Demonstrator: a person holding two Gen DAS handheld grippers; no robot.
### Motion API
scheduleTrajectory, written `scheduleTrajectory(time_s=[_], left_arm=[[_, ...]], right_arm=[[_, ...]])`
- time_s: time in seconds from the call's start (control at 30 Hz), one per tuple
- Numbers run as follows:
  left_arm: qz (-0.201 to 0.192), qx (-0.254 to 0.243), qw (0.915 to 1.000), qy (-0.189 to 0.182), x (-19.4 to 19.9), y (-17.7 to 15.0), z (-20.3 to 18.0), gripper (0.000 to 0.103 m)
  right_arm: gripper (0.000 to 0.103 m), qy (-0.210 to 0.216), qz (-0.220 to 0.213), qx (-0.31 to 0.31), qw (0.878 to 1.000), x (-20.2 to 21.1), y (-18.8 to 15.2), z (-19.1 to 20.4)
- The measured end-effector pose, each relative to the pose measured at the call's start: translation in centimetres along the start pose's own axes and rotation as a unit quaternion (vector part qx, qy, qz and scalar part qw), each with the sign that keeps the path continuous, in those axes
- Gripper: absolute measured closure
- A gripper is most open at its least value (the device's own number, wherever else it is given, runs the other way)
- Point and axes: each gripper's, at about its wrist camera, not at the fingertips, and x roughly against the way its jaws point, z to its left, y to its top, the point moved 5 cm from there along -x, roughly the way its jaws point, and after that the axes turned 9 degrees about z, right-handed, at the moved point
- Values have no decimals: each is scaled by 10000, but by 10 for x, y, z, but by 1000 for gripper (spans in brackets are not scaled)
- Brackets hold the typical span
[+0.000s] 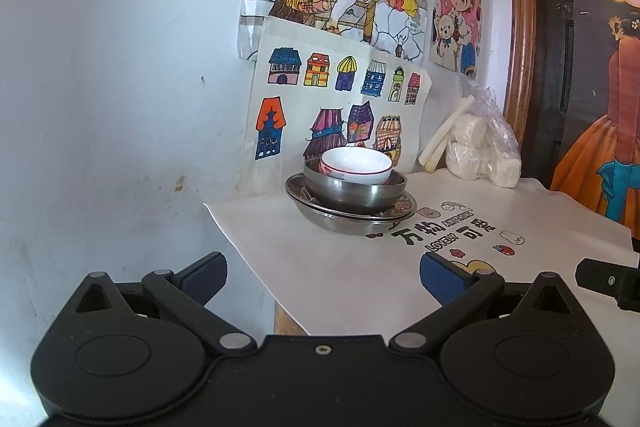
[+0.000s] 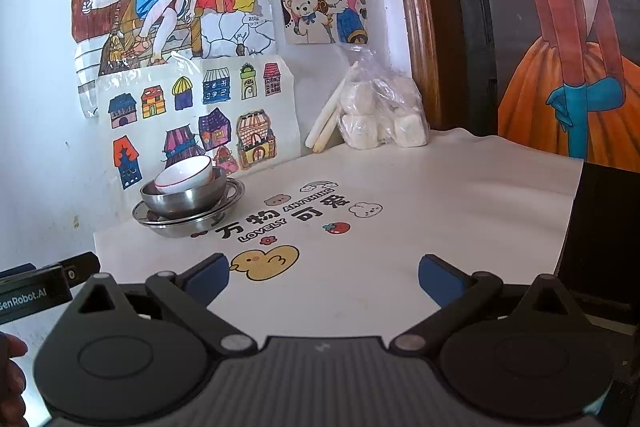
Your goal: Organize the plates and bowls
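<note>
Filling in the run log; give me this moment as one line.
left claw: open, empty | right claw: open, empty | white bowl tilted in steel bowl on steel plates | stack untouched

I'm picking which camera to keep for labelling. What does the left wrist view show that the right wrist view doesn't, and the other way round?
Only the left wrist view shows the table's bare wooden edge under the cloth, and the right hand-held gripper poking in from the right.

Only the right wrist view shows the duck print, the "GenRobot.AI" left hand-held gripper and a hand at lower left.

Both show the white bowl tilted inside a steel bowl on steel plates, the bag of white lumps, the drawings on the wall, and open, empty jaws.
</note>
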Motion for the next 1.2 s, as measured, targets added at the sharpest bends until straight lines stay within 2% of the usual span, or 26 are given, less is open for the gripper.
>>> scheduleTrajectory(time_s=[0.53,0.83,1.2], left_arm=[[111,-52,9999,26,-6,0,-2,1],[369,-64,9992,165,-16,-4,-2,1],[322,-140,9994,79,-17,-3,-6,1]], right_arm=[[0,10,51,-23,10000,-4,-1,-3],[0,21,83,-38,10000,-7,-1,-3],[0,36,119,-34,9999,-9,-1,-2]])
